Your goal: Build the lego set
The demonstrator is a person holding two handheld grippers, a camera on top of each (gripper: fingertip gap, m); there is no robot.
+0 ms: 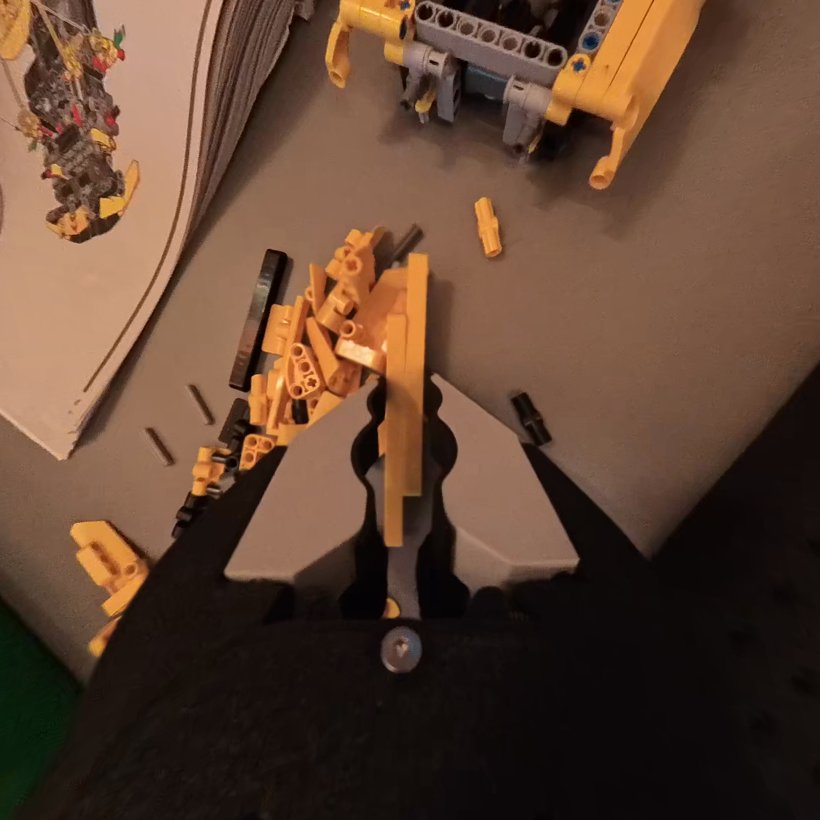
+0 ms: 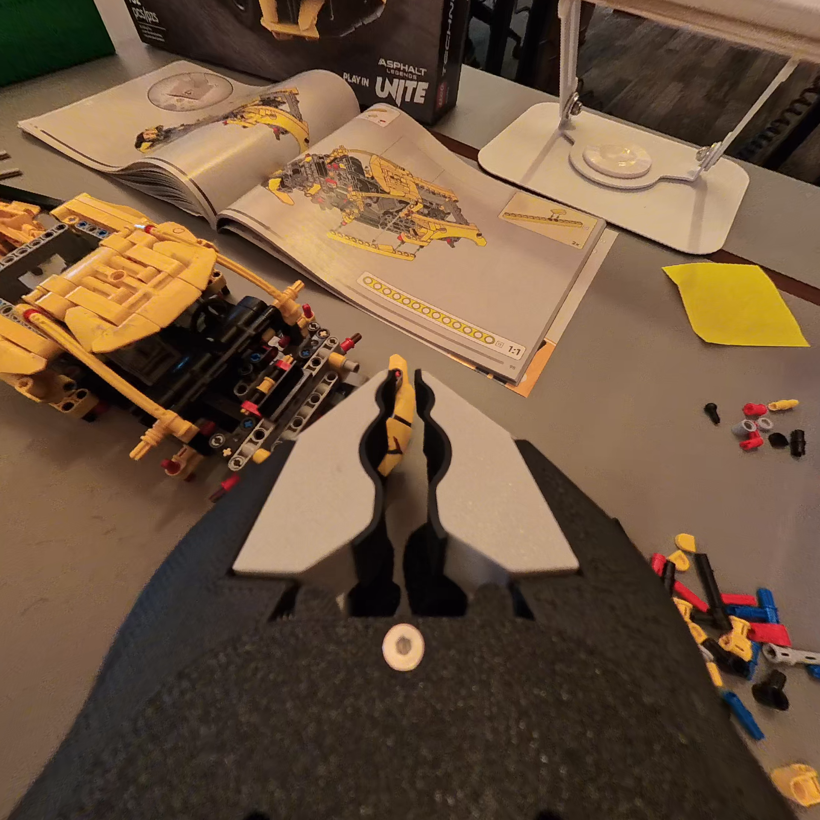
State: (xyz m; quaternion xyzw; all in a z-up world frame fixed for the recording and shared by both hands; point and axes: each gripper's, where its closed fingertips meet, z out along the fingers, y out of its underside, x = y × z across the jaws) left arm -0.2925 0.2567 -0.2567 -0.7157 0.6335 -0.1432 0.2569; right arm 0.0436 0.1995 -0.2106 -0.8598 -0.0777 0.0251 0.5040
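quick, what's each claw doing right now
Left claw: closed on a long flat yellow piece.
Right claw: closed on a small curved yellow piece.

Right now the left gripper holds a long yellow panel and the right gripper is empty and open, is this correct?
Not quite. The left gripper does hold the long yellow panel, but the right gripper is not empty: the right wrist view shows it shut on a small curved yellow piece.
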